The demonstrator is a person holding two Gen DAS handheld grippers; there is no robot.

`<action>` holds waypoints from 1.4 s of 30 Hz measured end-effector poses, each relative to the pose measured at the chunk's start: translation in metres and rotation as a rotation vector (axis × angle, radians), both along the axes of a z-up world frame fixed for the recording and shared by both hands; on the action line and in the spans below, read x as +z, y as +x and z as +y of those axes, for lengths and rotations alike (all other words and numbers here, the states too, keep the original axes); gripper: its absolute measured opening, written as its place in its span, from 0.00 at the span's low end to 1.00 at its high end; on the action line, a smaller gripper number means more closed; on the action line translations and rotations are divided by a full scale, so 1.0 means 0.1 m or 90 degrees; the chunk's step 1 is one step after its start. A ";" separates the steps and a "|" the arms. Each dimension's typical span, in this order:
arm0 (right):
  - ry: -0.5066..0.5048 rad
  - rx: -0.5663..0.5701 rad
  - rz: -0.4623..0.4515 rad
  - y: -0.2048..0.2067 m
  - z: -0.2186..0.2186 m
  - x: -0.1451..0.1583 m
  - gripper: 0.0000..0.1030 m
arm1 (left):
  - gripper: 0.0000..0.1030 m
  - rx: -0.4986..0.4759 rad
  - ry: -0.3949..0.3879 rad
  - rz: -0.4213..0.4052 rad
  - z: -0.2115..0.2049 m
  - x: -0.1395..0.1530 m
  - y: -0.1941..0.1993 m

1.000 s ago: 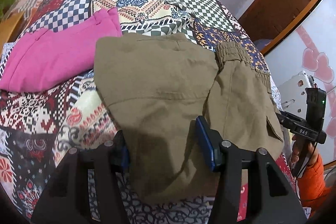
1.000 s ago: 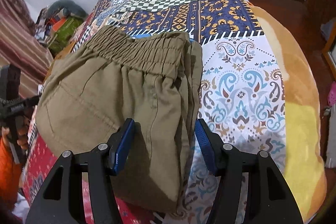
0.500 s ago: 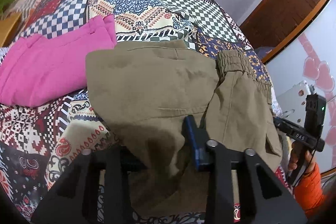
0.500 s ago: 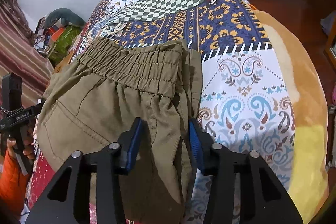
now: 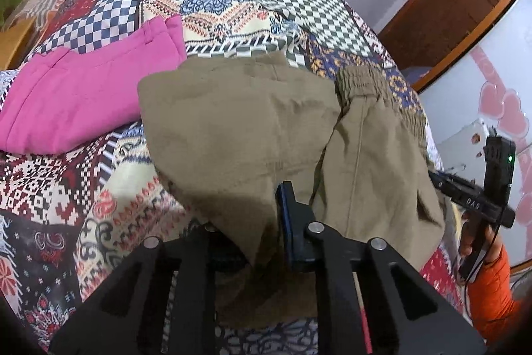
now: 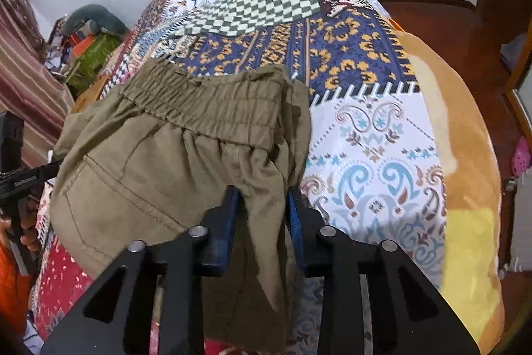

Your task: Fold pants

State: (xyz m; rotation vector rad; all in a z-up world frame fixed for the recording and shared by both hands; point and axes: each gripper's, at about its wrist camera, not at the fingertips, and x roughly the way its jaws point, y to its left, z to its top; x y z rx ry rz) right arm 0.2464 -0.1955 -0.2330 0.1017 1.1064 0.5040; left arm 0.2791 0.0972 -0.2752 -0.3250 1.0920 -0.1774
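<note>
On the patterned bedspread the olive pants lie partly folded, near edge pinched by the left gripper, whose jaws have just been closing, and the right gripper, a further fold likely left.

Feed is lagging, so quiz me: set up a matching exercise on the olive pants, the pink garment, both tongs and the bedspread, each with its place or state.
Things:
1. olive pants
2. pink garment
3. left tongs
4. right tongs
5. patchwork bedspread

States:
A. lies folded, untouched, beside the pants
B. pinches the fabric near the elastic waistband
C. gripped at two points
D. covers the bed under both garments
E. pinches the pants' near edge, at the leg end

Pairs: 1-C, 2-A, 3-E, 4-B, 5-D
</note>
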 end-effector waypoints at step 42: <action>0.036 0.057 -0.213 -0.15 0.45 0.98 0.07 | 0.04 0.008 0.124 -0.185 -0.06 1.15 -0.28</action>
